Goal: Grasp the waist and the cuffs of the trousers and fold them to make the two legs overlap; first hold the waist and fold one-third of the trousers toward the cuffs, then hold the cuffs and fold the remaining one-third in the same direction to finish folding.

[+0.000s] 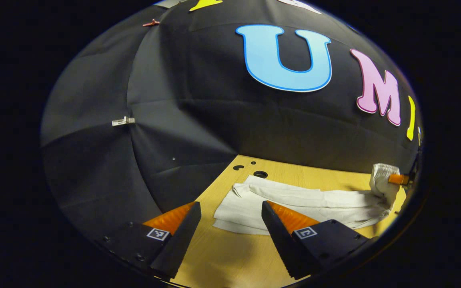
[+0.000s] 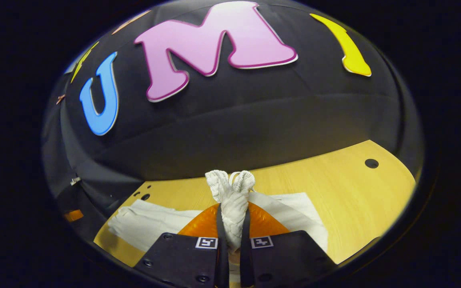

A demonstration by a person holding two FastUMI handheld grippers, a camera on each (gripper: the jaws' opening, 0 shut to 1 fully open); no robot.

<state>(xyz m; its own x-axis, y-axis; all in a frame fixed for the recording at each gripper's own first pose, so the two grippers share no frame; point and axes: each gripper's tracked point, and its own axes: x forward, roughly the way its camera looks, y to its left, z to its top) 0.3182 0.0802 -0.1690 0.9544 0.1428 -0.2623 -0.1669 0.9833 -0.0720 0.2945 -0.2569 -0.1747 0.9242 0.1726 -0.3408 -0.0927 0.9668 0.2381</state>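
Note:
White trousers (image 1: 294,200) lie stretched across the wooden table (image 1: 230,256), with the broad end near me and the narrow end running right. My left gripper (image 1: 230,204) hovers open over the broad end, its fingers on either side of the cloth and not touching it. My right gripper (image 2: 233,212) is shut on the narrow ribbed end (image 2: 230,184), which looks like the two cuffs bunched together and lifted off the table. The rest of the trousers (image 2: 146,224) trail left below it. The left gripper view has that lifted end (image 1: 382,178) at its far right.
The black cloth wall rises just behind the table's far edge. Round holes (image 1: 260,174) pierce the tabletop near the trousers, and another hole (image 2: 371,163) sits at the far right. Bare wood (image 2: 354,192) stretches right of the garment. A small clip (image 1: 123,121) is pinned to the wall.

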